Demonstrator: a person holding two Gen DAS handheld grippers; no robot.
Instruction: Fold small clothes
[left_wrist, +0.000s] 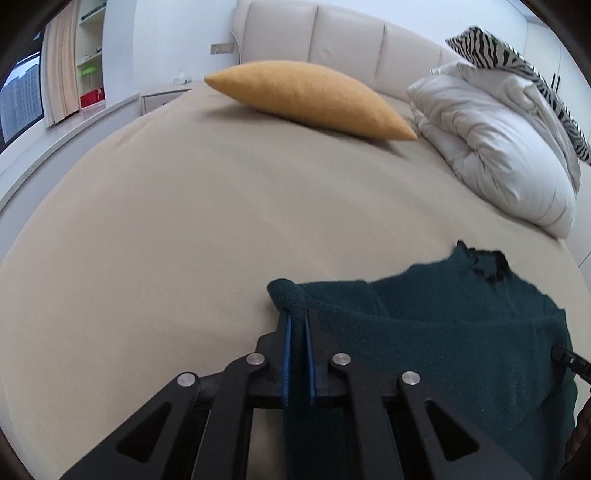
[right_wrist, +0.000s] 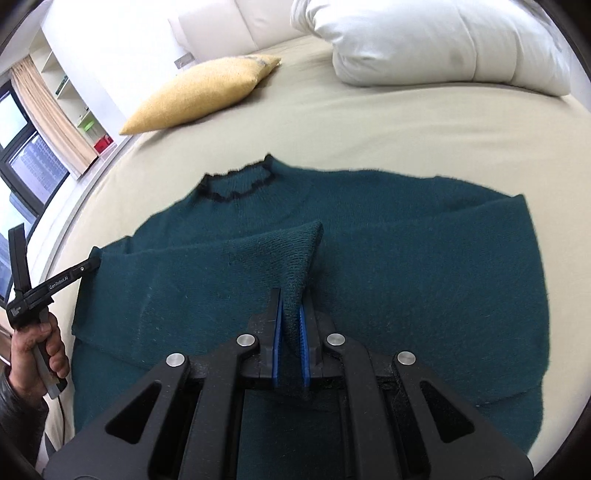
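A dark green knitted sweater (right_wrist: 406, 240) lies spread flat on the beige bed sheet (right_wrist: 369, 122), its black-trimmed neck (right_wrist: 240, 184) pointing toward the headboard. My right gripper (right_wrist: 291, 310) is shut on a raised fold of a sleeve laid across the sweater's chest. In the left wrist view my left gripper (left_wrist: 298, 321) is shut on the sweater (left_wrist: 443, 332) at its left edge, with knit pinched between the blue pads. The right wrist view shows the left gripper (right_wrist: 90, 263) at that same left edge, held by a hand (right_wrist: 33, 354).
A yellow pillow (left_wrist: 314, 98) lies toward the headboard (left_wrist: 343, 37). A folded white duvet (left_wrist: 495, 147) with a zebra-striped cushion (left_wrist: 517, 62) sits at the right. A nightstand (left_wrist: 162, 98) and a windowsill (left_wrist: 74, 122) run along the bed's left side.
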